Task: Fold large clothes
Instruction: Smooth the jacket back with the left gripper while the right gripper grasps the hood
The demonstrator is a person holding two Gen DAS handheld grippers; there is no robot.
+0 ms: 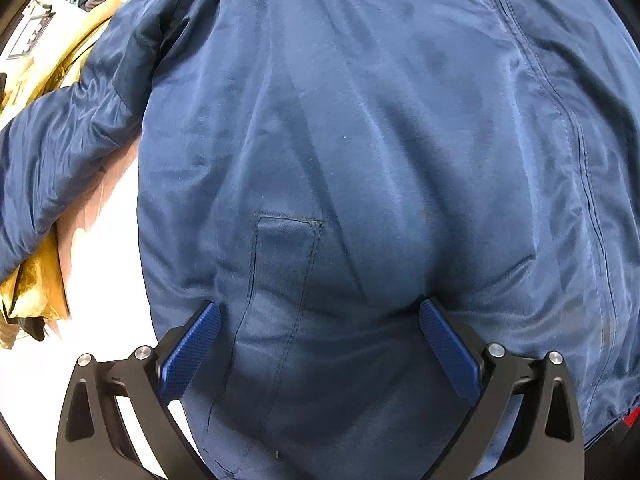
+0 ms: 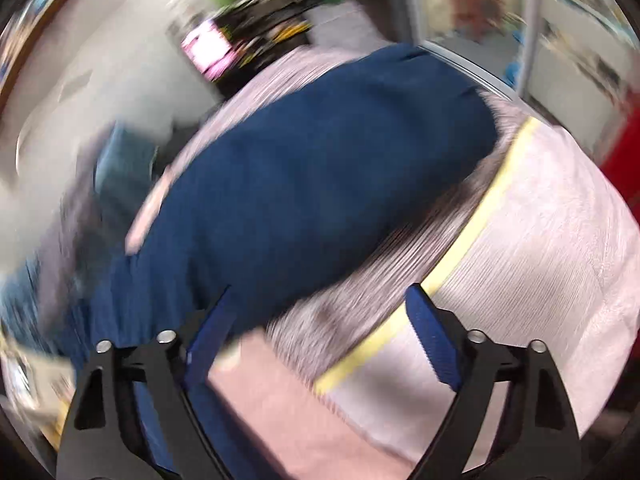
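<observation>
A large blue jacket (image 1: 380, 140) fills the left wrist view, laid flat with a stitched pocket flap (image 1: 286, 256) and a front seam (image 1: 560, 120). One sleeve (image 1: 60, 148) lies off to the left. My left gripper (image 1: 320, 312) is open, its blue pads (image 1: 192, 348) straddling the jacket fabric close above it. The right wrist view is blurred by motion. There the jacket (image 2: 312, 184) lies as a dark blue mass on a pale pink cover (image 2: 540, 240). My right gripper (image 2: 320, 300) is open and empty over the cover, near the jacket's edge.
A yellow garment (image 1: 36, 292) and other clothes are piled at the left. A white surface (image 1: 104, 248) shows beside the jacket. A yellow stripe (image 2: 472, 240) crosses the pink cover. Blurred room clutter (image 2: 256, 20) and a red object (image 2: 624, 152) lie beyond.
</observation>
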